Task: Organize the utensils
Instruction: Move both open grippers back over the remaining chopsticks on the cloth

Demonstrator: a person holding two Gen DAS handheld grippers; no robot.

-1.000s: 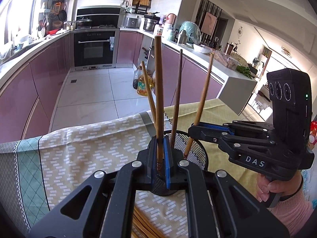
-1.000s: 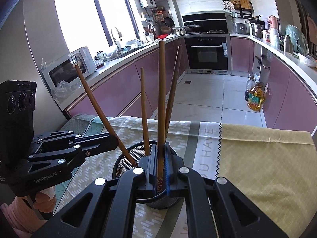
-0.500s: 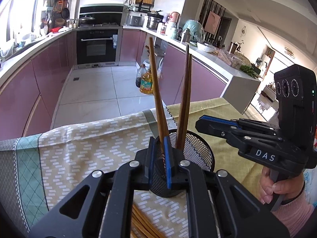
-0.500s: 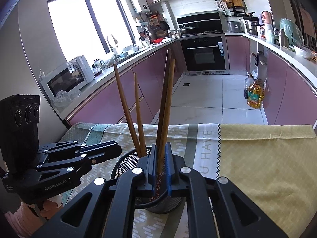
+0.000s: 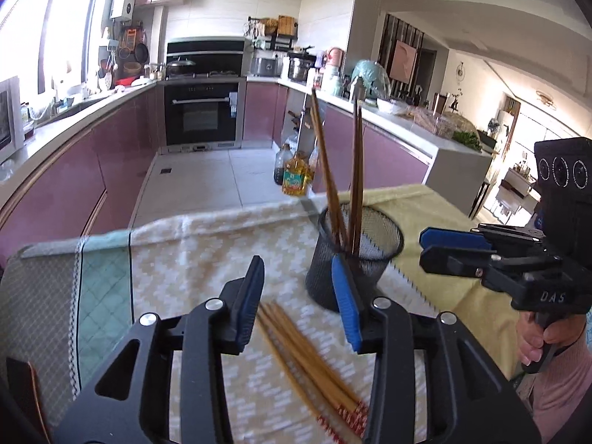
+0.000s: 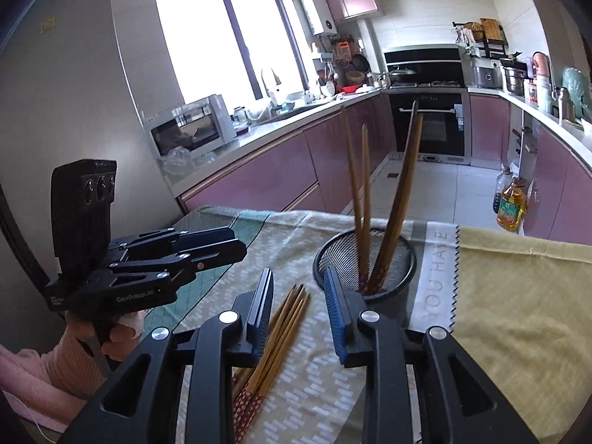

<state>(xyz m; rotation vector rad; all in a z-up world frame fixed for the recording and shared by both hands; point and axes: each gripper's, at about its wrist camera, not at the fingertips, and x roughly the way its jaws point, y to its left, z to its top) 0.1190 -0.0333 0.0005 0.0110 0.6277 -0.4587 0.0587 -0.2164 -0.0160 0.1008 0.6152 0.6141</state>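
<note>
Both grippers spread wide, empty: left gripper (image 5: 299, 296), right gripper (image 6: 298, 307). Four chopsticks (image 6: 364, 199) lean upright in the mesh holder (image 5: 355, 270). Loose chopsticks (image 5: 307, 362) lie flat near, between the left jaws, likely next pick.

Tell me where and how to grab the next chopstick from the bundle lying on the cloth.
Grip an outer stick of the chopsticks partway along its bare wooden shaft, coming straight down from above. They lie flat and packed side by side on the tablecloth, so only the top and the bundle's edges are free. The spread tips nearest the mesh holder offer the most room. The left gripper is open above them.
</note>
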